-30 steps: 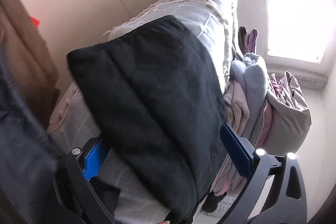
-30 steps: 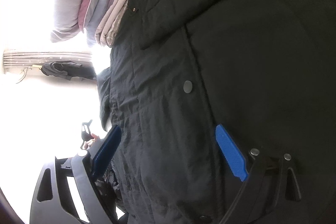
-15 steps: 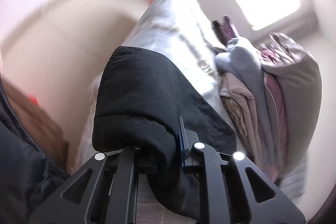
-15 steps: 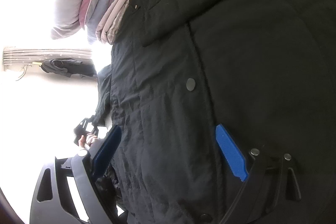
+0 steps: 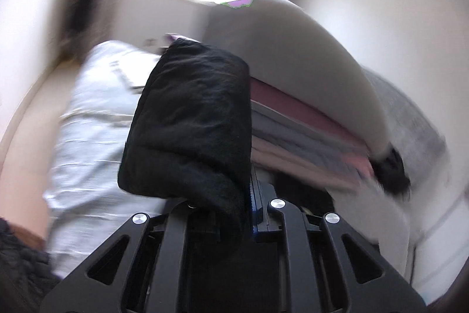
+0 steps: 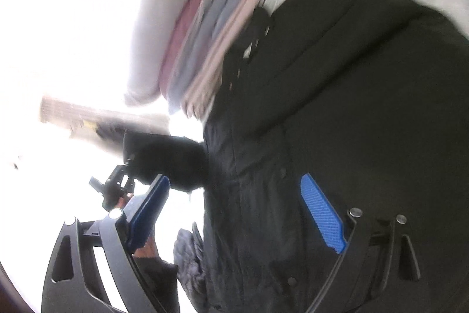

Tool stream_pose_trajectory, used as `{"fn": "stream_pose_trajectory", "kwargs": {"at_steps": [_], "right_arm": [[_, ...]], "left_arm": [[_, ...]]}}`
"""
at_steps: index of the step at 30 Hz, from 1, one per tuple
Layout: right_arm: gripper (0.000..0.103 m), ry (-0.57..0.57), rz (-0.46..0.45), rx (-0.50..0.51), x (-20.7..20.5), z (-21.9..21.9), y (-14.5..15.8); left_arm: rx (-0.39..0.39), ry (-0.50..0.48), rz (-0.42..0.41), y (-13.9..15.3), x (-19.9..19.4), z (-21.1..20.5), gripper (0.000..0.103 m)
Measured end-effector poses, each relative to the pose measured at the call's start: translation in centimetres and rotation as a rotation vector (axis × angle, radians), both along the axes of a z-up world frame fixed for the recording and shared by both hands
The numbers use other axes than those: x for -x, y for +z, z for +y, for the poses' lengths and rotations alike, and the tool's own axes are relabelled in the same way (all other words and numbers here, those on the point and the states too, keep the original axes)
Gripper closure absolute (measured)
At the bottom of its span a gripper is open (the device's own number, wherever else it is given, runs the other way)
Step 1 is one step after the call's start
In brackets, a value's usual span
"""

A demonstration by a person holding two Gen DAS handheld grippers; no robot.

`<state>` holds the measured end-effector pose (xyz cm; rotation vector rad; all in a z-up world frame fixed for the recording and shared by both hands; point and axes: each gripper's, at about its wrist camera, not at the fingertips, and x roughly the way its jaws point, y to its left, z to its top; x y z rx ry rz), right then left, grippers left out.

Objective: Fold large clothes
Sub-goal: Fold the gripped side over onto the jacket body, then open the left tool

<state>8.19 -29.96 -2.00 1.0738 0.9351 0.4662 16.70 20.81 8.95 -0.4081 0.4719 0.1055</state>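
Black fleece is pinched in my left gripper (image 5: 247, 201), its jaws clamped shut on the black sleeve (image 5: 190, 119).

My left gripper holds that thick, soft cuff end out level from the black coat (image 6: 337, 107), as my right wrist view shows, with my left hand (image 6: 146, 248) underneath. My right gripper (image 6: 234, 213) gapes wide, its ribbed blue pads apart and pinching nothing; the quilted, snap-buttoned coat front lies between them. A stack of folded pink, grey and mauve clothes (image 5: 307, 137) sits beside the coat on pale striped bedding (image 5: 93, 137); both views are blurred.
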Motion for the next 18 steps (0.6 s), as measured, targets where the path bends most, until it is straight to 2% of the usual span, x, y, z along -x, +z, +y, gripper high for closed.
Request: {"fn": "stream_pose_trajectory", "kwargs": {"at_steps": [3, 4, 5, 6, 9, 10, 11, 12, 13, 15, 16, 18], "right_arm": [[0.015, -0.074, 0.013, -0.059, 1.6, -3.1, -0.7], [0.015, -0.083, 0.016, -0.078, 1.8, -3.6, -0.9], [0.015, -0.088, 0.017, -0.093, 1.8, -4.0, -1.0], [0.015, -0.089, 0.015, -0.108, 1.9, -4.2, -1.0], [0.015, -0.08, -0.006, -0.124, 1.8, -4.4, -0.5], [0.015, -0.074, -0.013, -0.131, 1.8, -4.5, -0.4], [0.015, -0.067, -0.022, -0.137, 1.8, -4.5, -0.2], [0.015, -0.064, -0.031, -0.143, 1.8, -4.6, 0.0], [0.015, -0.063, -0.036, -0.147, 1.8, -4.7, 0.1], [0.015, -0.061, -0.044, -0.158, 1.9, -4.6, 0.2], [0.015, -0.061, -0.044, -0.162, 1.8, -4.5, 0.2], [0.015, -0.065, -0.042, -0.167, 2.0, -5.0, 0.0]], "left_arm": [[-0.133, -0.156, 0.066, -2.8, -2.6, -10.8, 0.089], [-0.194, -0.223, 0.12, -4.9, -3.7, -15.0, 0.088], [-0.275, -0.271, 0.183, -7.2, -4.6, -18.7, 0.085], [-0.351, -0.295, 0.23, -9.1, -5.2, -21.4, 0.077], [-0.682, -0.444, 0.424, -17.3, -5.8, -30.8, 0.068], [-0.783, -0.435, 0.432, -18.5, -5.2, -32.5, 0.062], [-0.942, -0.396, 0.387, -19.5, -4.0, -34.5, 0.057], [-1.016, -0.402, 0.354, -19.9, -3.2, -35.4, 0.056], [-1.068, -0.434, 0.322, -20.0, -2.3, -36.5, 0.055], [-1.083, -0.472, 0.276, -19.0, -1.1, -37.5, 0.05], [-1.076, -0.481, 0.253, -18.4, -0.8, -37.7, 0.049], [-1.014, -0.493, 0.196, -16.3, 0.2, -37.8, 0.042]]}}
